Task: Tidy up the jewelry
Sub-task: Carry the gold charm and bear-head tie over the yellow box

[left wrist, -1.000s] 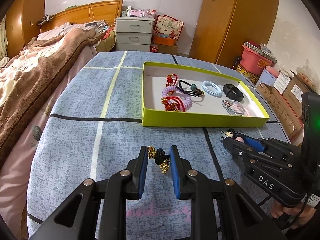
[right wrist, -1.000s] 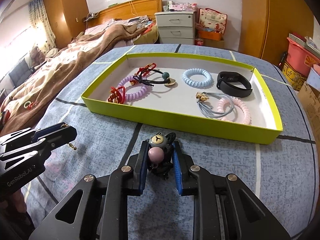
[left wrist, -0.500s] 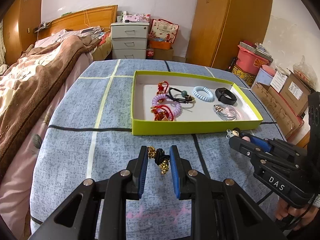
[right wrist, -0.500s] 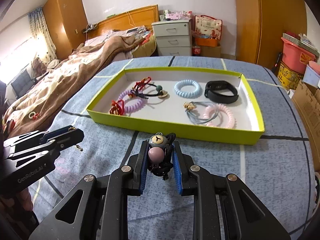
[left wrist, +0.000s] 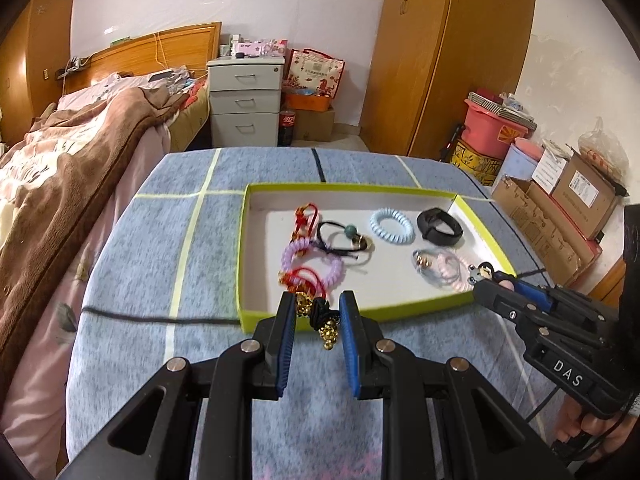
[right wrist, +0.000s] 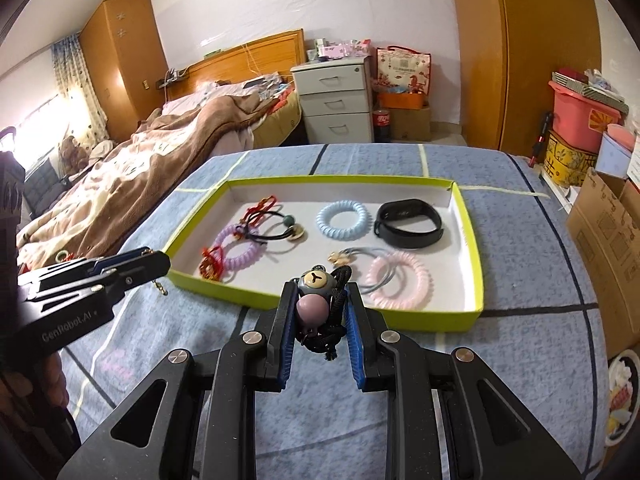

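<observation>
both grippers are matte black with blue ribbed pads and silver pivot screws; the left gripper [right wrist: 162, 264] reads "genrobot.ai", the right gripper [left wrist: 486, 286], at three o'clock, "das".

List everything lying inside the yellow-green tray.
Inside the yellow-green tray: a blue coil tie, black wristband, pink coil tie, purple coil tie, black elastic tie, and red cord charms. The right claw hides part of the near edge.
</observation>
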`<state>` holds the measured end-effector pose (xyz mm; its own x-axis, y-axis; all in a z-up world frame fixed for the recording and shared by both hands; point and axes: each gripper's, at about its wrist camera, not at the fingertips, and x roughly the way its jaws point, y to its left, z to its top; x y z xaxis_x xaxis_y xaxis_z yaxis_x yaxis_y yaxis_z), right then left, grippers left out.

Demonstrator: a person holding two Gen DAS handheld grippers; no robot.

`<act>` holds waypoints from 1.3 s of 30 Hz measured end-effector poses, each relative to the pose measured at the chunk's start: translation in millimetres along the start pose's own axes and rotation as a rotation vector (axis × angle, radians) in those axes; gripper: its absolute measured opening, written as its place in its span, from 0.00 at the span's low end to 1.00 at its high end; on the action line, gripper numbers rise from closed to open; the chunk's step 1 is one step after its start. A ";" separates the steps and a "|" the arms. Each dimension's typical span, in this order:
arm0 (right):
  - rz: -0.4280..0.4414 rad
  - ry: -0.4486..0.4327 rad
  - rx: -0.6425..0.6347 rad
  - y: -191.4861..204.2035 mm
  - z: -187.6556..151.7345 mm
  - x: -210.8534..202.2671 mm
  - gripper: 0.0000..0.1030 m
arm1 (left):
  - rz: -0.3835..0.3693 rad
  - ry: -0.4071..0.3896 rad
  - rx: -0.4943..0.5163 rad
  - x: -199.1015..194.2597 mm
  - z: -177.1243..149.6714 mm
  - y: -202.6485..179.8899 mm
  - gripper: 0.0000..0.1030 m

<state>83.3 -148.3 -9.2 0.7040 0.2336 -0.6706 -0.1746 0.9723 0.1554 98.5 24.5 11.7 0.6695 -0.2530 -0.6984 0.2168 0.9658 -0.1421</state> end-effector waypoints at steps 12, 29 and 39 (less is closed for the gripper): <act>-0.015 -0.021 -0.009 -20.3 28.2 13.1 0.23 | -0.029 0.016 0.020 25.0 24.1 -7.3 0.22; 0.018 0.032 -0.093 -29.2 68.0 69.9 0.23 | -0.036 0.088 0.050 58.4 20.3 -18.3 0.22; 0.036 0.089 -0.107 -28.7 72.9 99.1 0.23 | -0.023 0.112 0.039 69.8 17.5 -15.7 0.23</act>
<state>208.2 -152.5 -27.3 0.6330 0.2624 -0.7283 -0.2744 0.9558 0.1058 154.2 -9.3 -22.5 0.5809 -0.2650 -0.7696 0.2600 0.9564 -0.1330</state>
